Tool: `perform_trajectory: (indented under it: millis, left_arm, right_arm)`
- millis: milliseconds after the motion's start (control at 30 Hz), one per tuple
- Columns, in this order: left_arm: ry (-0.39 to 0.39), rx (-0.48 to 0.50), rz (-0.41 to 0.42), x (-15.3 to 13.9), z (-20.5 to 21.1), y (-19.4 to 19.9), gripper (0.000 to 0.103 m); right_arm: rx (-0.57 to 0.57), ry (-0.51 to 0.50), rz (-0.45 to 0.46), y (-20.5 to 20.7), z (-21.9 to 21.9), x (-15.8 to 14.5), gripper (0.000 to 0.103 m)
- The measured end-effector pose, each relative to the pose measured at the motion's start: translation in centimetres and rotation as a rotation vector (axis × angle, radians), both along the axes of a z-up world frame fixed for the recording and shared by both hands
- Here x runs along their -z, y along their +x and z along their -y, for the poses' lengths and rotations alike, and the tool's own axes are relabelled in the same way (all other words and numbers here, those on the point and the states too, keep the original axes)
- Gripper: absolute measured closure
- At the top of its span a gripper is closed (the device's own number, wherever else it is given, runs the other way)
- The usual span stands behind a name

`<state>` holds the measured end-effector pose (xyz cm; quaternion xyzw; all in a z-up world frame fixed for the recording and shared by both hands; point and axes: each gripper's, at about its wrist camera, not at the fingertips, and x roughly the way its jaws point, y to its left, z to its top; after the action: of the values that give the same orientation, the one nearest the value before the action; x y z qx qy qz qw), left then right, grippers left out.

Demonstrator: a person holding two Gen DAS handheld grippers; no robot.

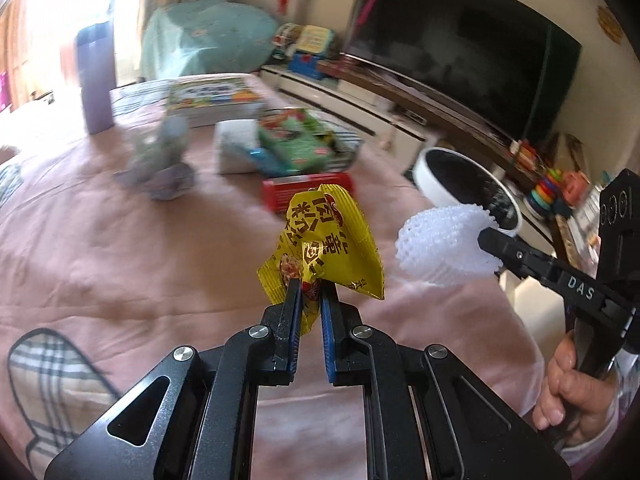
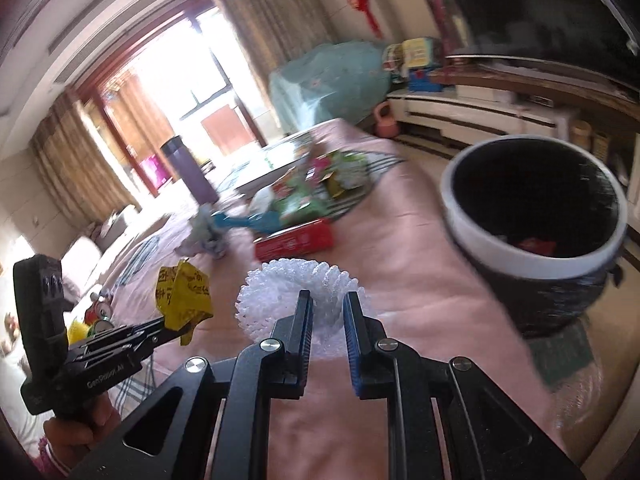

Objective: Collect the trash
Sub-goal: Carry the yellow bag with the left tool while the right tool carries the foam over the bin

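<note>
Yellow snack wrapper: crumpled, lifted clear of the pink bedspread, pinched at its lower edge by the left gripper, jaws pressed nearly together on the foil. White foam fruit net: also off the cloth, squeezed between the pads of the right gripper, jaws narrowed on it, net bulging out past the tips.

Bin: dark inside, white rim, standing just off the right side of the bed; something red already lies in it. Net is the nearer load; wrapper is to its left.

Judgement: carry-to-bin step, both pieces in hand. Best done by bringing each gripper fully over the rim before letting go. Both items are light and may cling to the pads or drift, so tip the jaws downward and open wide. Right goes first, left follows, to keep the grippers from crowding the mouth.

Left on the bed: red box, green packets, purple flask.
</note>
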<state>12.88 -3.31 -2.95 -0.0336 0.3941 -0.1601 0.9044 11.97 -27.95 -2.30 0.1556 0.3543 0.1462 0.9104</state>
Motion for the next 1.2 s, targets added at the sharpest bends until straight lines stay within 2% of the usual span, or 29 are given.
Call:
perform_trajectory:
  millis: [600,867,1200]
  left_arm:
    - [0.038,0.181,0.02,-1.4,9.8,1.9,0.094]
    - [0.042,0.243,0.019,-1.9,13.5,3.4,0.094]
    - [0.035,0.303,0.011,-2.5,17.6,6.0,0.094]
  right_arm:
    - [0.234,0.033,0.052,-1.4,11.0,-1.9,0.087]
    - [0.28,0.046,0.052,-1.1,13.7,-1.8,0.087]
    - [0.314,0.037,0.032,1.3,16.3,-1.9,0.087]
